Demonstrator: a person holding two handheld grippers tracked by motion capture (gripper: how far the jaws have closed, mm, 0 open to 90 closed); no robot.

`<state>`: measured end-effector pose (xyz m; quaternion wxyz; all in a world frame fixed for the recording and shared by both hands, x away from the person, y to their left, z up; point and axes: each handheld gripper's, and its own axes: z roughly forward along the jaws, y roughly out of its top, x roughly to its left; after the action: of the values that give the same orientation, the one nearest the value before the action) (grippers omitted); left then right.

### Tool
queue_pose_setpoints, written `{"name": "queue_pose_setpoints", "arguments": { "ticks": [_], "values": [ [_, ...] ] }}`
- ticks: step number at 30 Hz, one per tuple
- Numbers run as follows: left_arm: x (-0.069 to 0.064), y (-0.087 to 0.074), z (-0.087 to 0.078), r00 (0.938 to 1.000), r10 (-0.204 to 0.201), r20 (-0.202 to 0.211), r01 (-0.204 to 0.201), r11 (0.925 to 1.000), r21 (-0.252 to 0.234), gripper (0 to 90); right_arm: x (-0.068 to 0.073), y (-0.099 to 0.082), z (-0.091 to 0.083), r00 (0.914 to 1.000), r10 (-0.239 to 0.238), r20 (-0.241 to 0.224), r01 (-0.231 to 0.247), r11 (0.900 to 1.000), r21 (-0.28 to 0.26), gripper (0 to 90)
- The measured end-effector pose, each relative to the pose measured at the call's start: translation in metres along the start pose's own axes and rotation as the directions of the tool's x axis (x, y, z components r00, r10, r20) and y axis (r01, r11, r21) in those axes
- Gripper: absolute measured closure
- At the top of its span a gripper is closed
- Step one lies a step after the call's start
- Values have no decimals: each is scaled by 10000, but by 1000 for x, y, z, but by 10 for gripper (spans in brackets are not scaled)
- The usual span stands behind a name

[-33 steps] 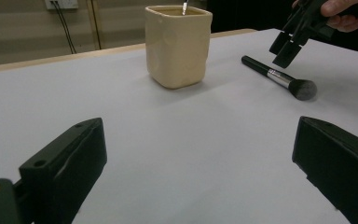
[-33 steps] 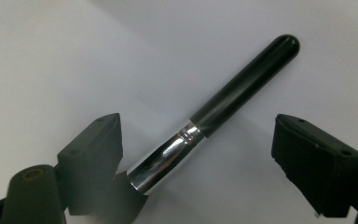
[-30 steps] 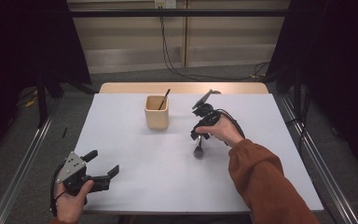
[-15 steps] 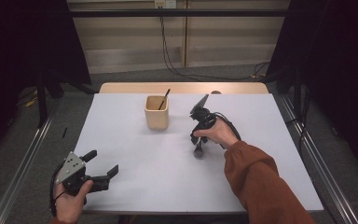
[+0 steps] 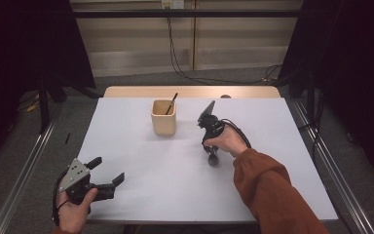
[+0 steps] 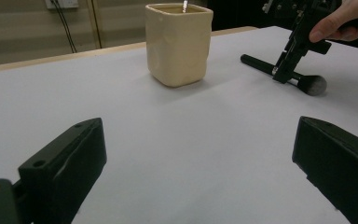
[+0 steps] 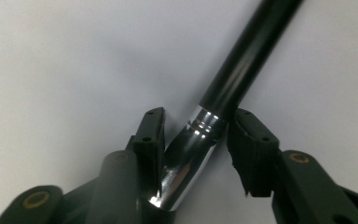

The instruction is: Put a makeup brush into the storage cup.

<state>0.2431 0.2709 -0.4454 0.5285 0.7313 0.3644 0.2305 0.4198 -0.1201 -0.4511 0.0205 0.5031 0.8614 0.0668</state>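
A black-handled makeup brush with a shiny silver ferrule and dark bristles [image 5: 213,157] lies flat on the white desk [image 5: 146,185], to the right of a cream square ceramic cup [image 5: 163,117] that stands upright near the far middle of the desk with a thin dark stick [image 5: 171,104] leaning in it. The right gripper [image 5: 209,146] points down onto the brush, and its jaws have just been closing with the ferrule between them. In the right gripper view the jaws flank the ferrule [image 7: 198,135] closely, the left one touching it, but I cannot tell whether both press on it. The left gripper [image 5: 108,174] hovers near the desk's near left corner, its jaws spread wide with nothing between them.
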Motion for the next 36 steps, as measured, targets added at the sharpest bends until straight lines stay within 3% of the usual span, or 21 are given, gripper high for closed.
{"name": "queue_pose_setpoints", "arguments": {
  "ticks": [1,3,20,29,34,36],
  "values": [
    [0,0,0,10000,-36,28,36,10000,23,28,0,-1,-1,10000,0,-2,0,9999,116,663],
    [1,0,0,10000,-49,10,49,10000,22,29,-2,-3,-1,10000,-19,-93,21,9998,218,712],
    [0,0,0,10000,-33,3,33,10000,26,29,-6,-6,-3,9982,-445,-414,453,9988,198,725],
    [0,0,0,10000,-69,-21,69,10000,44,29,-15,-10,-12,9972,-298,-681,267,9986,-462,725],
    [0,0,0,10000,-33,-16,34,10000,45,29,-17,-14,-20,9959,-171,-891,73,9940,-1095,725],
    [0,0,0,10000,-21,-32,21,10000,32,29,-19,-16,-26,9957,-108,-916,-39,9874,-1582,725]
  ]
}}
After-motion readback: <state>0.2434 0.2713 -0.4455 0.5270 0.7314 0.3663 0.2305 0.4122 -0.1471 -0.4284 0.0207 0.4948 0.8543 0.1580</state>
